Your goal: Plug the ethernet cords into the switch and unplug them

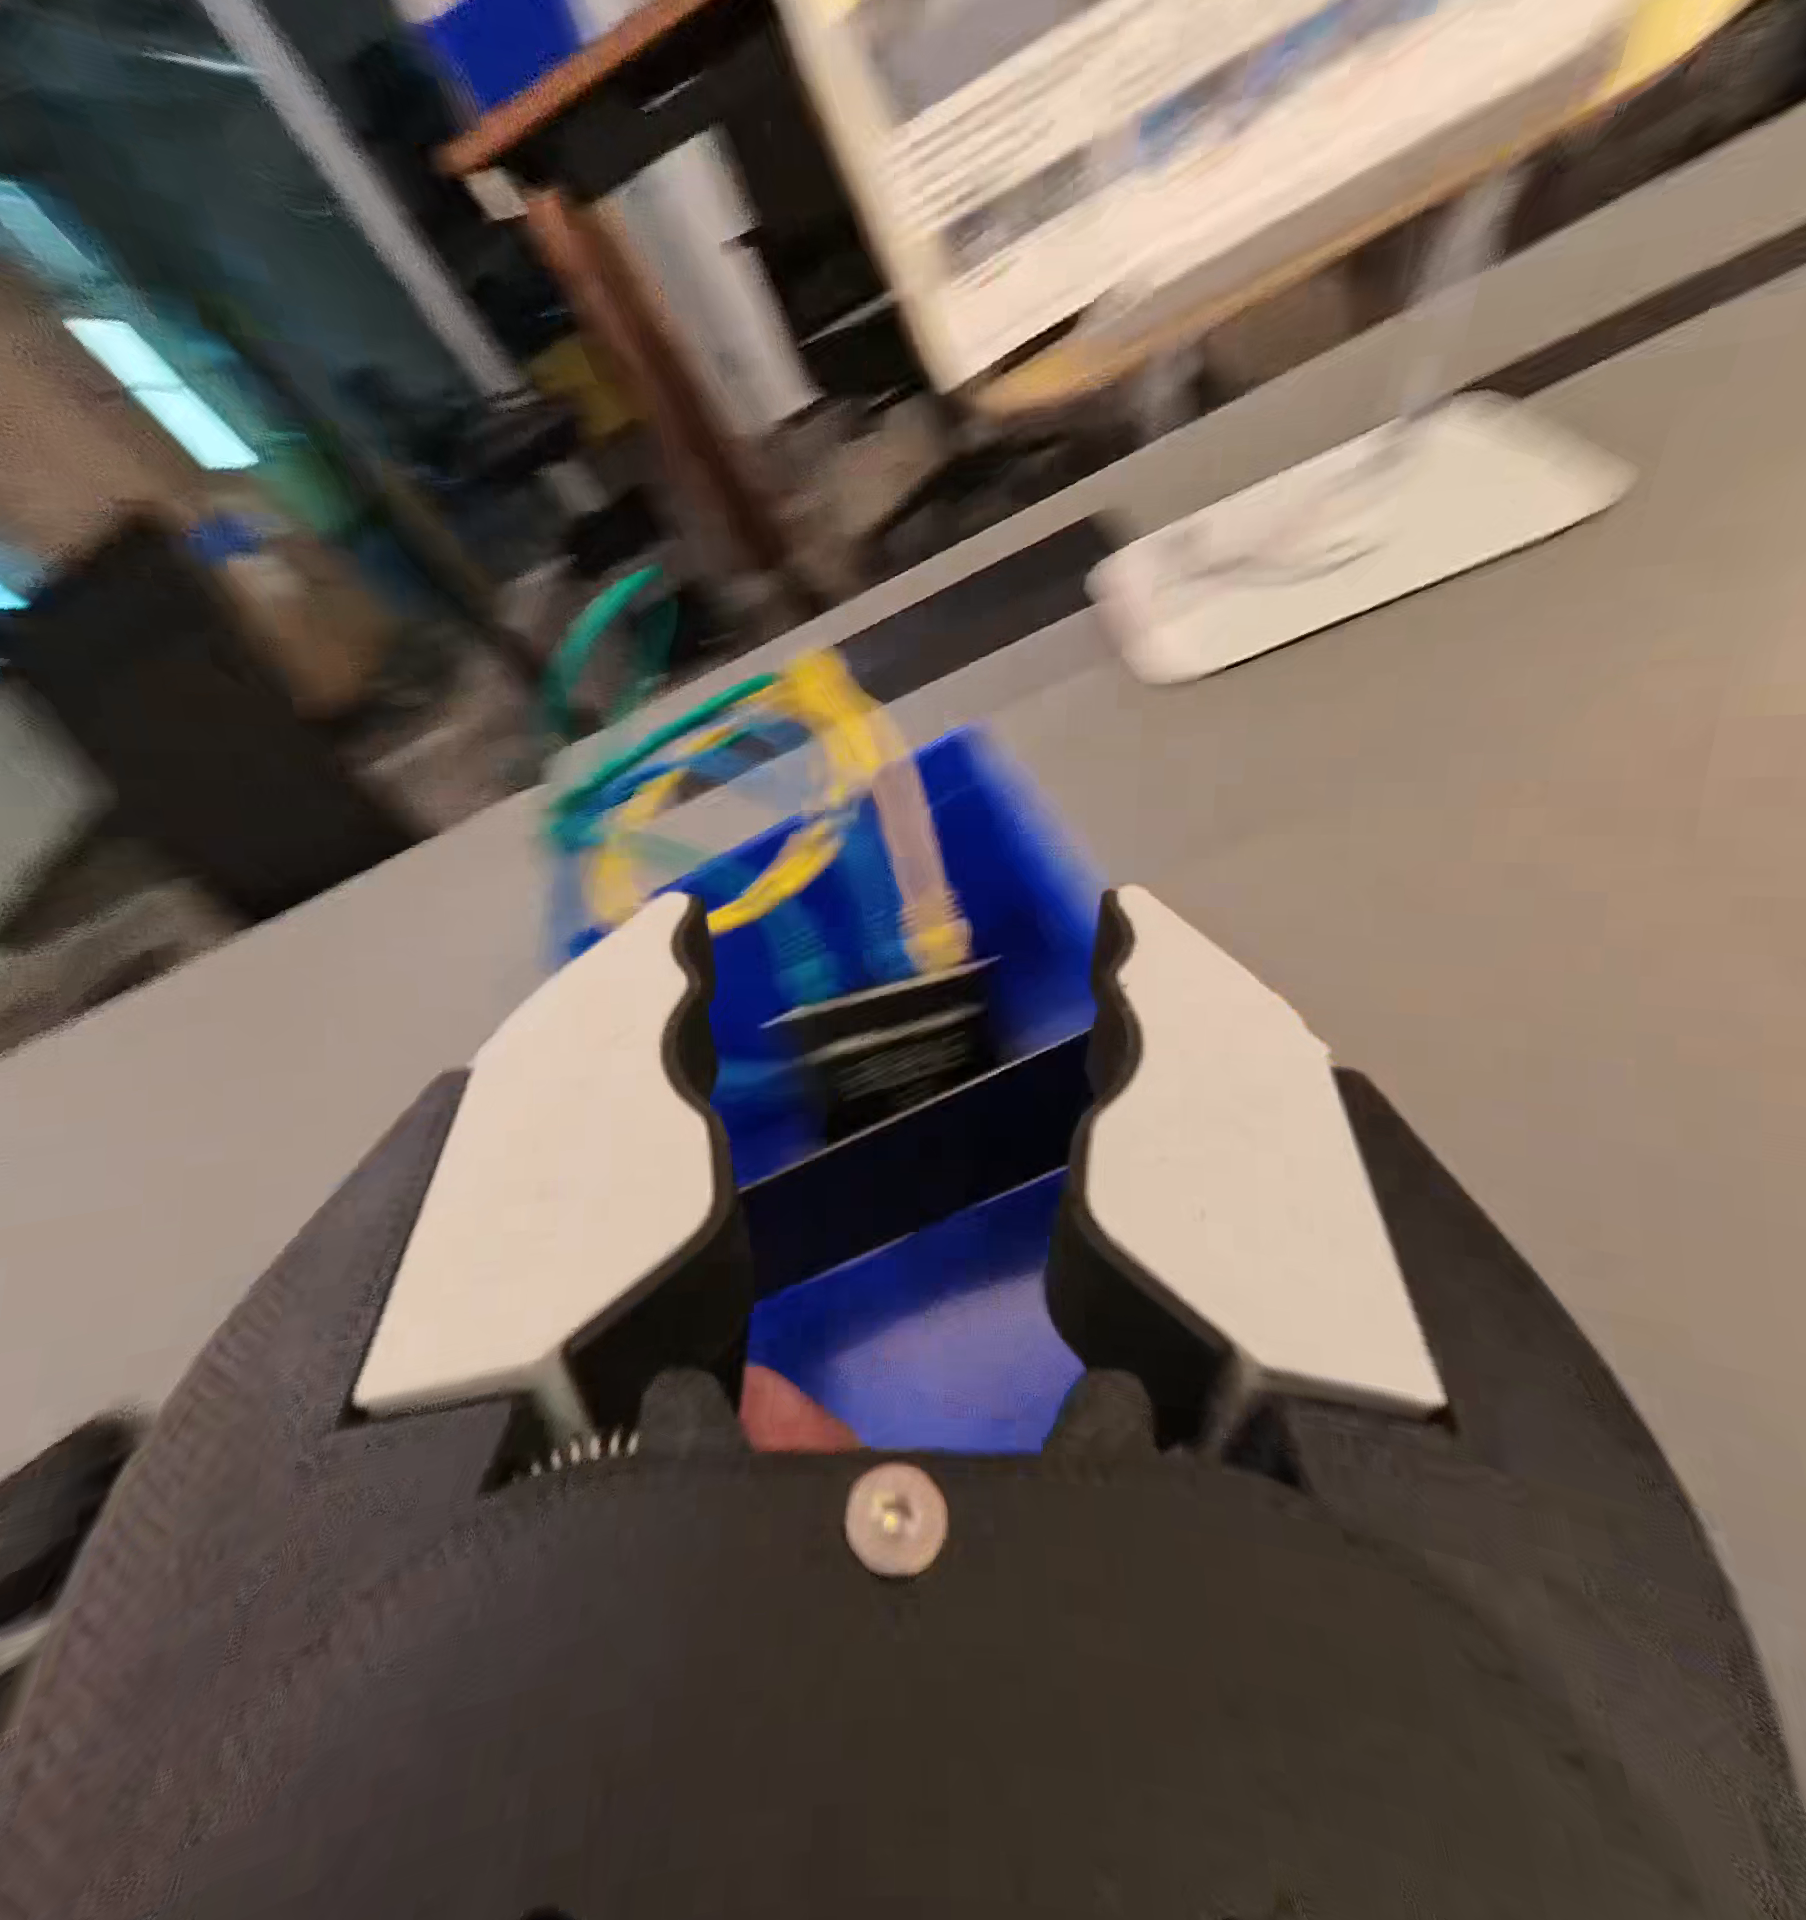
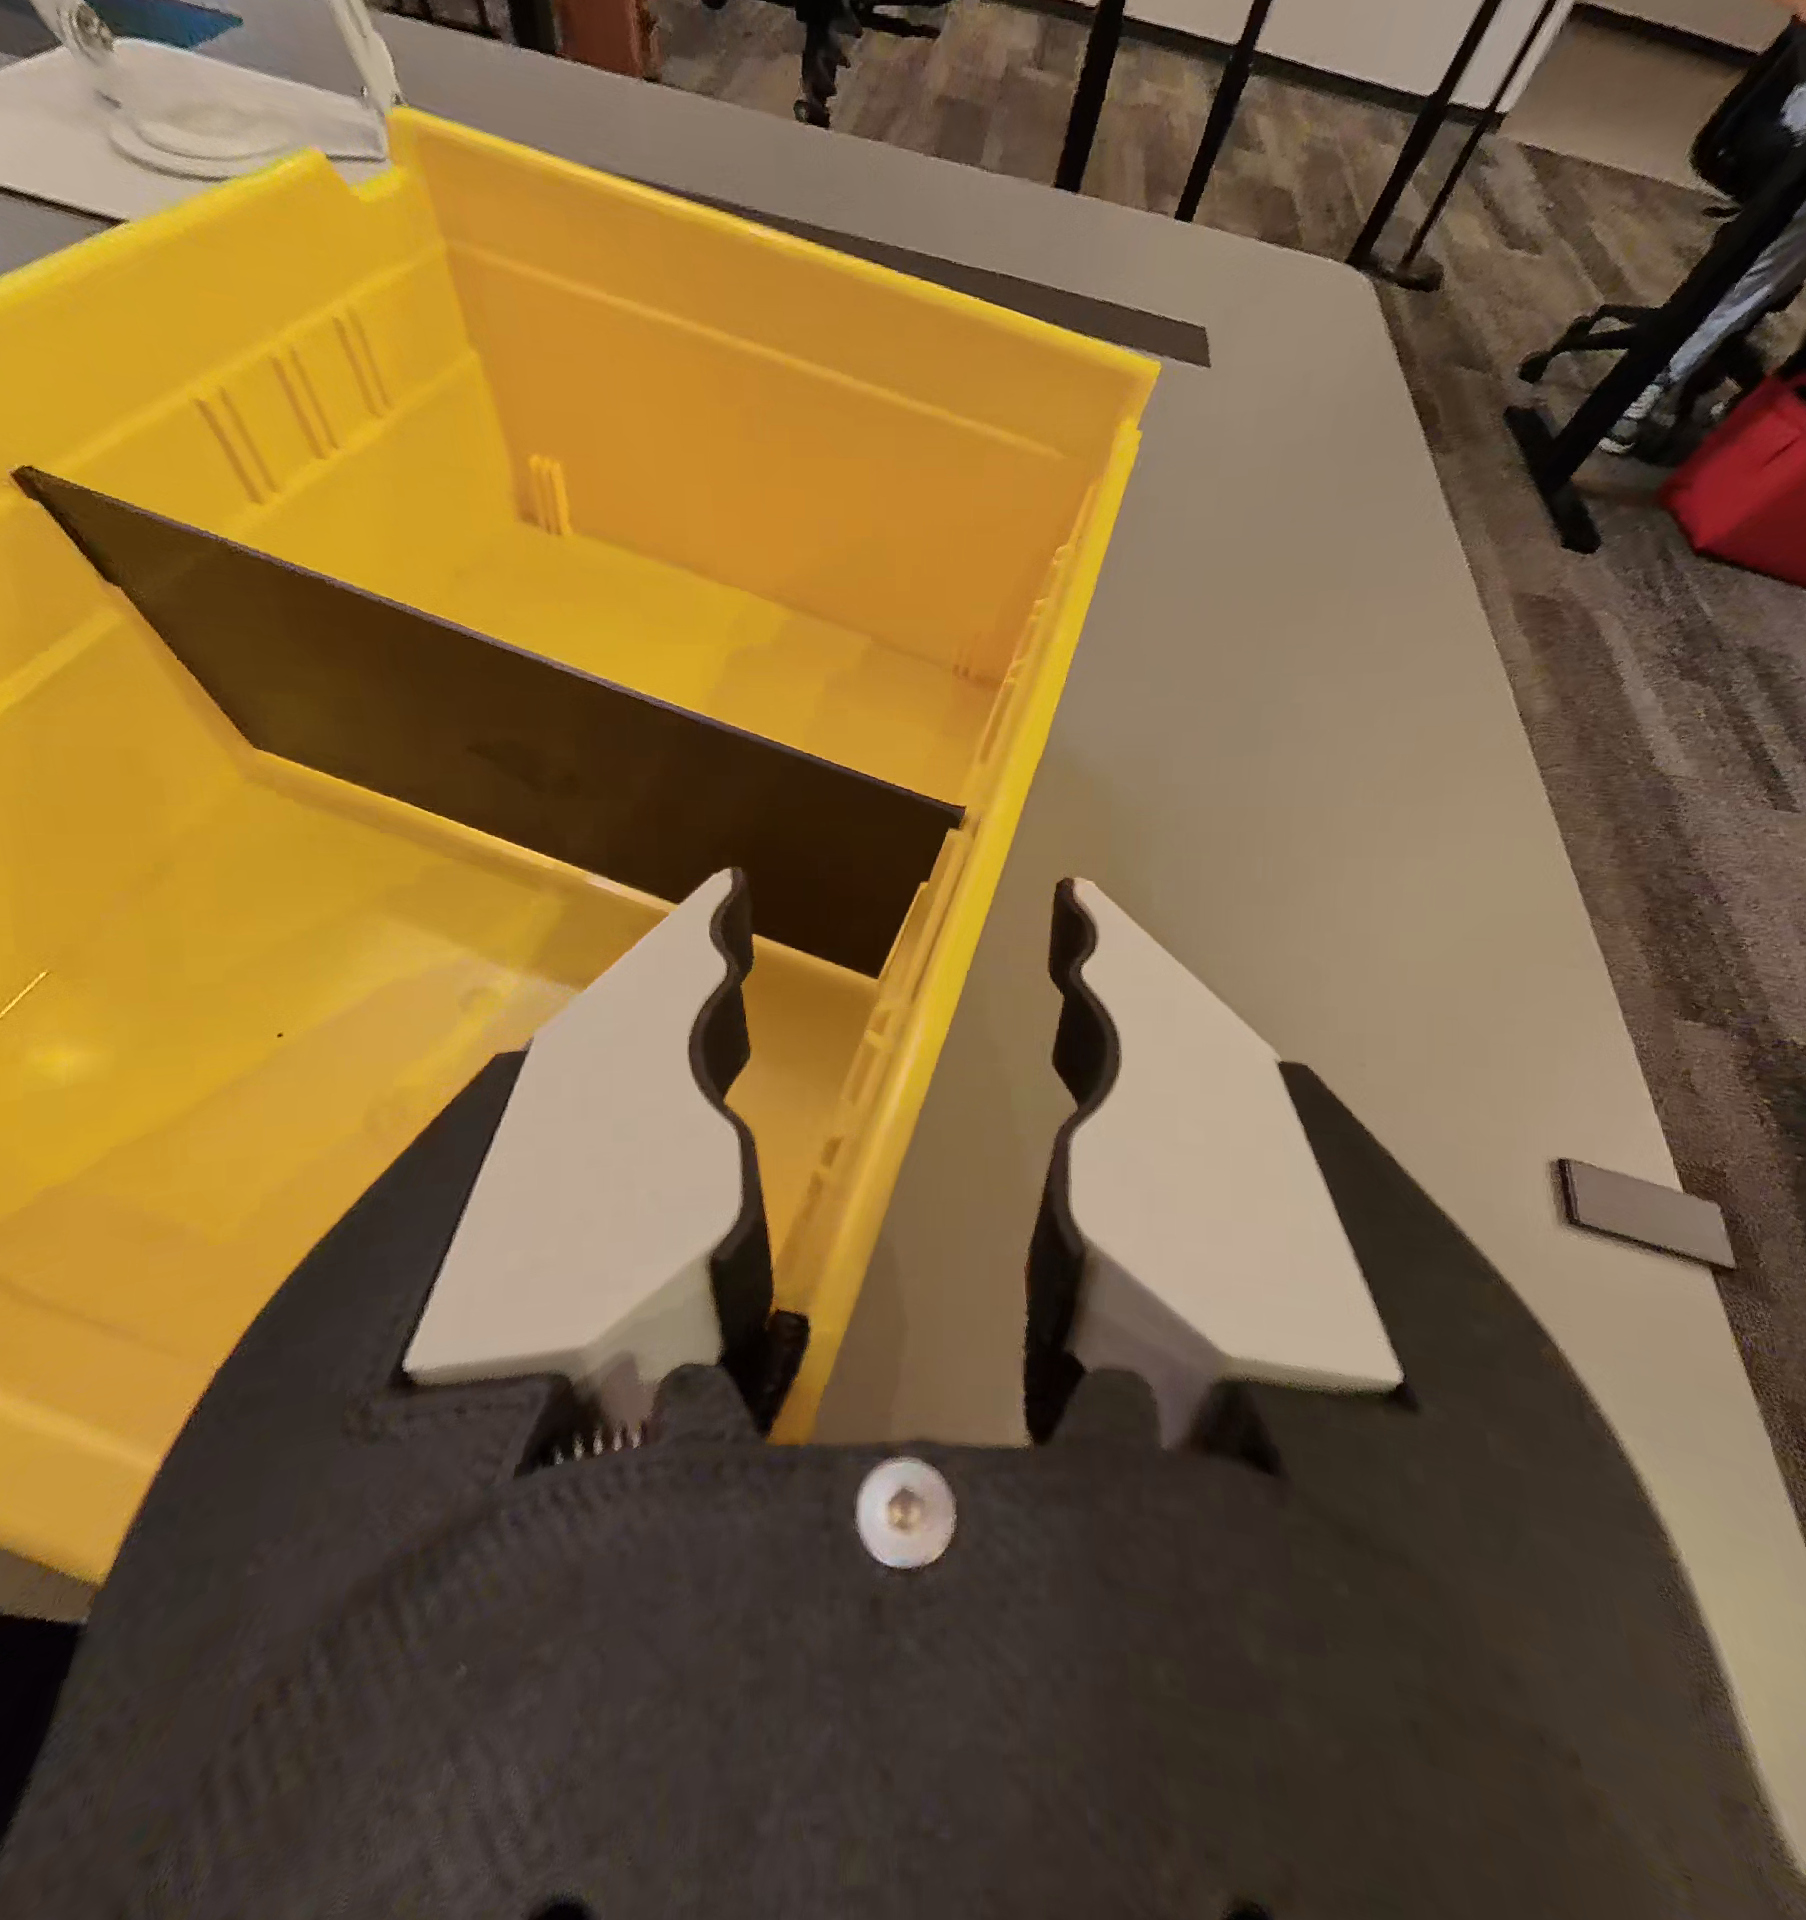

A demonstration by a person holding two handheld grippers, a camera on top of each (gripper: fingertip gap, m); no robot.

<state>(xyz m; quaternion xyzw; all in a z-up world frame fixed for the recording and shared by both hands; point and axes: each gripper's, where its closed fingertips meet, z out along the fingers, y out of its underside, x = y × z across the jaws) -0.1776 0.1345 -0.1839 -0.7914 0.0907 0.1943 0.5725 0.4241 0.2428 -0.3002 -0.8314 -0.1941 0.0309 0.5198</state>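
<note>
The left wrist view is motion-blurred. My left gripper [image 1: 904, 914] is open and empty above a blue bin [image 1: 992, 831] with a dark divider [image 1: 909, 1164]. In the bin's far part a black switch [image 1: 894, 1039] stands, with yellow cords [image 1: 826, 707], green cords [image 1: 618, 769] and a blue cord looping up from it; whether they are plugged in I cannot tell. My right gripper [image 2: 899, 904] is open and empty, straddling the right wall of an empty yellow bin [image 2: 1034, 644] that has a black divider [image 2: 525, 707].
Both bins stand on a grey table [image 2: 1242, 727]. A white stand base [image 1: 1377, 530] sits far right of the blue bin. A clear stand [image 2: 203, 94] is behind the yellow bin. A grey tab [image 2: 1647, 1210] lies at the table's right edge; a red bag [image 2: 1772, 488] is on the floor.
</note>
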